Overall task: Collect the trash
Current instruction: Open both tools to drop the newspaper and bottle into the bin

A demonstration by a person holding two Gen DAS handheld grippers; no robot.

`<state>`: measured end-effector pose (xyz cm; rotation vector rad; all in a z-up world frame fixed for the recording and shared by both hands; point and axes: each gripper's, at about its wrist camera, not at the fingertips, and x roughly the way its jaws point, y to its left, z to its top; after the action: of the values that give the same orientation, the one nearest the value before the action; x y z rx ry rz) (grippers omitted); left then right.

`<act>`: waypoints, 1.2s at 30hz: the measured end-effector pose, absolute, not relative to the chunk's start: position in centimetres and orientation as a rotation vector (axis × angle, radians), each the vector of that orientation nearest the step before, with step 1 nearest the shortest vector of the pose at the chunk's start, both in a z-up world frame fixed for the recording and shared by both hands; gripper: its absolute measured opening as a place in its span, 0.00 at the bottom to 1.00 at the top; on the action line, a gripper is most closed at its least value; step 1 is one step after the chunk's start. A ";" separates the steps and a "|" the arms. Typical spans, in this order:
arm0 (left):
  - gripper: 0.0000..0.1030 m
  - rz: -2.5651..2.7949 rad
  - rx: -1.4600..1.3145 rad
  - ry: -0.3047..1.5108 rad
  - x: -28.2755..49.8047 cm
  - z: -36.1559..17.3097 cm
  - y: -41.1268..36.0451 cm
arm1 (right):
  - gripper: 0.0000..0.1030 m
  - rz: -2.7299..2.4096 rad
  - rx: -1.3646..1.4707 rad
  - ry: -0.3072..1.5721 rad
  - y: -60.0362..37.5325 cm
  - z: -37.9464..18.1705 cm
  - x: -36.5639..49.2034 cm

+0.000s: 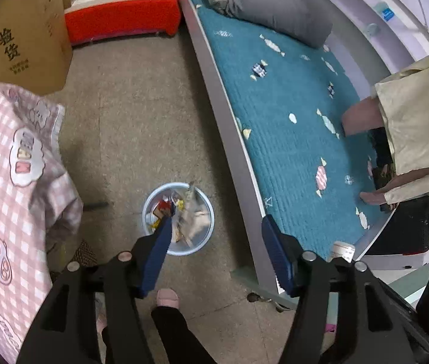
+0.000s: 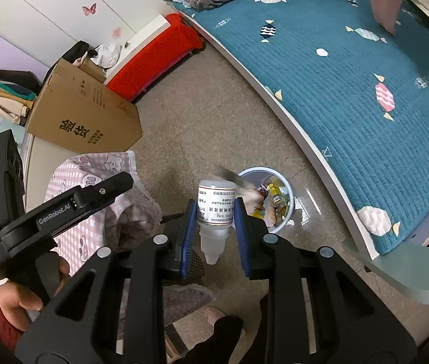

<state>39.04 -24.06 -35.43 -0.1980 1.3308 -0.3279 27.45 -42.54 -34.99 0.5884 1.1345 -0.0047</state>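
Note:
A small light-blue trash bin (image 1: 206,212) stands on the floor beside the bed, holding colourful wrappers and a blurred grey-white wrapper (image 1: 194,209) falling into it. My left gripper (image 1: 219,221) is open and empty, high above the bin. My right gripper (image 2: 216,203) is shut on a small white plastic bottle (image 2: 216,209) with a printed label, held nozzle toward the camera, above the floor just left of the bin (image 2: 287,186). The bottle also shows in the left wrist view (image 1: 343,250).
A bed with a teal candy-print cover (image 1: 290,115) runs along the right. A pink checked cloth (image 1: 11,182) lies on the left. A cardboard box (image 1: 29,30) and a red bench (image 1: 123,18) stand at the far side. The person's slippered foot (image 1: 167,297) is below.

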 end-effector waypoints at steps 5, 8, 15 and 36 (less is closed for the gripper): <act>0.61 -0.302 -0.204 1.309 38.3 -34.5 -22.6 | 0.24 0.033 0.578 1.144 -41.0 -35.0 27.9; 0.61 -0.276 -0.212 1.298 38.0 -33.8 -21.3 | 0.24 0.059 0.568 1.144 -39.8 -34.8 28.2; 0.61 -0.228 -0.243 1.257 37.1 -32.1 -17.8 | 0.24 0.102 0.531 1.139 -37.7 -34.1 29.1; 0.65 -0.148 -0.357 1.146 32.6 -27.5 -9.9 | 0.54 0.087 0.478 1.073 -34.2 -30.9 29.1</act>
<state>32.65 -9.87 -27.53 -0.3573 1.1458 -0.1475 29.09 -34.20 -30.87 0.4779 1.0734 0.0870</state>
